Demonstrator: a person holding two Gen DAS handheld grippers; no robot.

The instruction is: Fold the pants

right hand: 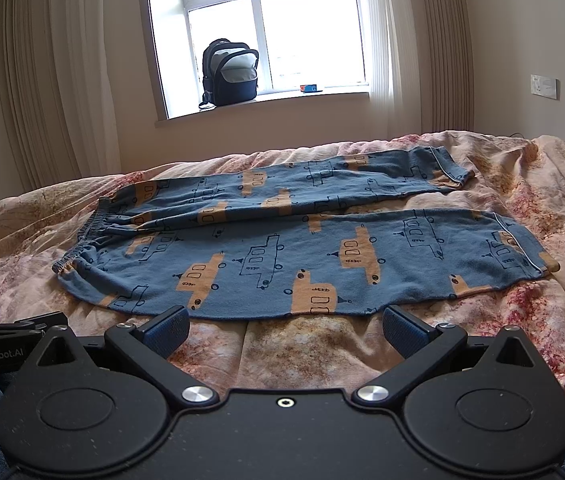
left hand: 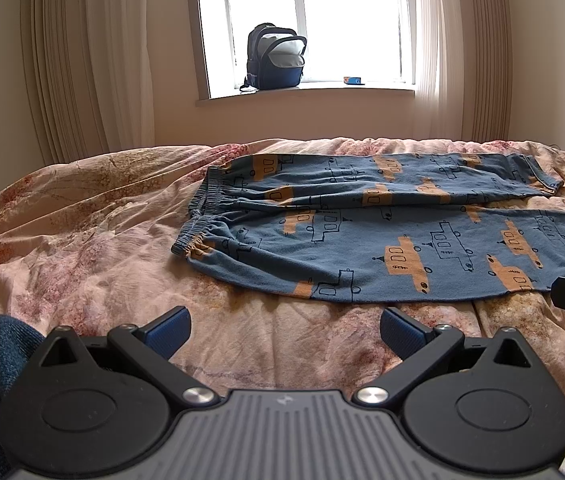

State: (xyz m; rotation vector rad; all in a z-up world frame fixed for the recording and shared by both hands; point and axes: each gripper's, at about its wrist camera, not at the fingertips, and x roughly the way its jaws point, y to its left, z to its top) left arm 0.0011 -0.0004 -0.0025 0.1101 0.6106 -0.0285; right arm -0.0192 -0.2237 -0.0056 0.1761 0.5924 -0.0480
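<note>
We see soft blue pants (right hand: 282, 248) printed with orange vehicles, spread flat on a rumpled pink floral bedspread (left hand: 82, 248), gathered elastic waistband left, legs right. Our left gripper (left hand: 284, 334) and right gripper (right hand: 284, 332) hover near them, wide open, empty. Far off, a backpack (left hand: 276, 56) stands on the windowsill.

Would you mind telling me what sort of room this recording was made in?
Most likely a bedroom in a home: a bed with a floral cover, long curtains beside a window, and a backpack on its sill.
</note>
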